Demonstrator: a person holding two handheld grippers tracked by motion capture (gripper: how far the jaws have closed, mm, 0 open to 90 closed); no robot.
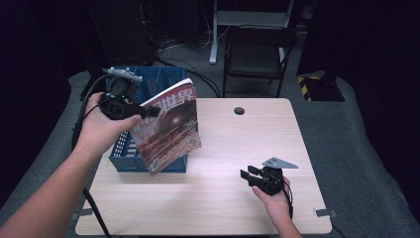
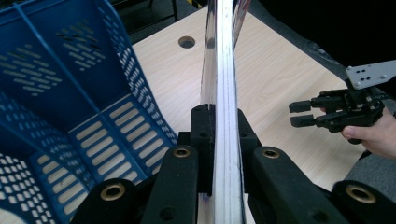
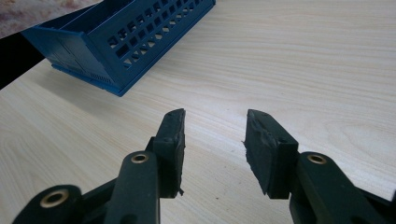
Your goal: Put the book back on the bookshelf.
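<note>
Gripping the glossy red-brown magazine with white characters on its cover by one edge, my left gripper holds it raised beside and partly over the blue slotted plastic basket with upright dividers, the jaws clamped tight on the thin stack of pages. In the left gripper view the magazine stands edge-on between the pads, with the basket open just to one side. My right gripper rests low over the pale wooden table, well apart from the magazine, jaws about half open with nothing between them.

I judge the main risk to be the floppy pages sagging or fanning open, so the lower corner catches a divider or the rim on the way in. The slick cover could also slide out of so narrow a pinch.

The basket sits at the table's left edge; right of it the tabletop lies bare, giving me room to swing
</note>
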